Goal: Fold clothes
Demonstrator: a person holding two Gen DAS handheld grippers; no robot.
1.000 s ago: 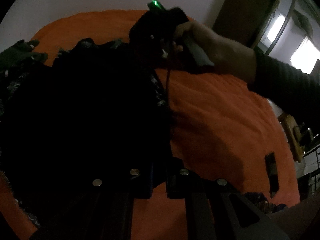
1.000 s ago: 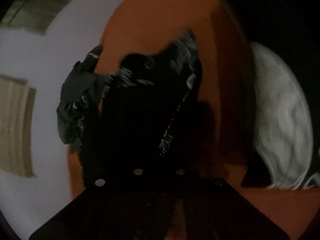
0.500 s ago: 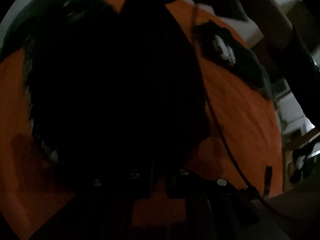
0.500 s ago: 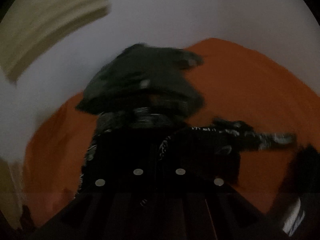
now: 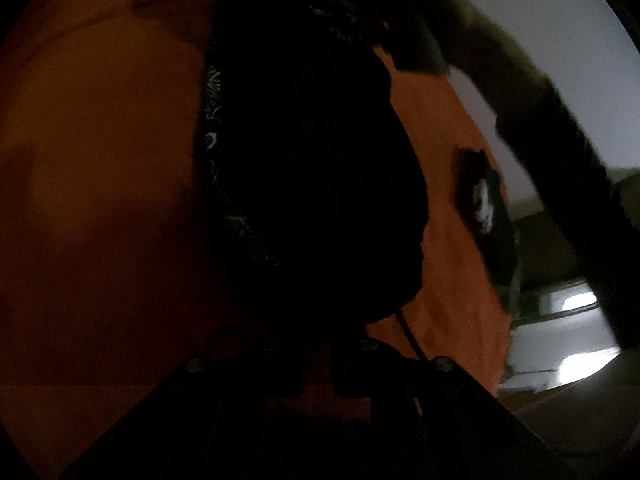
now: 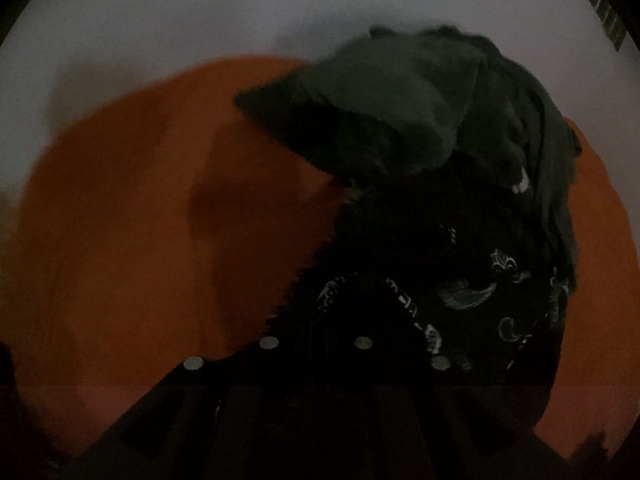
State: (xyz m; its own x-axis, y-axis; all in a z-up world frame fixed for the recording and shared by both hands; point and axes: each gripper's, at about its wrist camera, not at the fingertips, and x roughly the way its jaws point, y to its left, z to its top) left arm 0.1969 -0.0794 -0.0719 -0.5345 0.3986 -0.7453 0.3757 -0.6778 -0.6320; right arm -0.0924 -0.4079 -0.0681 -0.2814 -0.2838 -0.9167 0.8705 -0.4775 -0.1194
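Dim room, orange bedspread [image 6: 140, 240], pale wall [image 6: 200, 12]

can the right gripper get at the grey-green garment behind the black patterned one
Probably yes. In the right wrist view the grey-green garment lies uncovered on the orange bedspread, just past the black patterned garment that drapes over the right gripper; that cloth would need clearing first.

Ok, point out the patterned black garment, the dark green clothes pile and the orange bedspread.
patterned black garment [image 6: 460, 280]: right wrist view, printed fabric.
dark green clothes pile [image 6: 400, 112]: right wrist view, top fold.
orange bedspread [image 5: 100, 160]: left wrist view, bare area.
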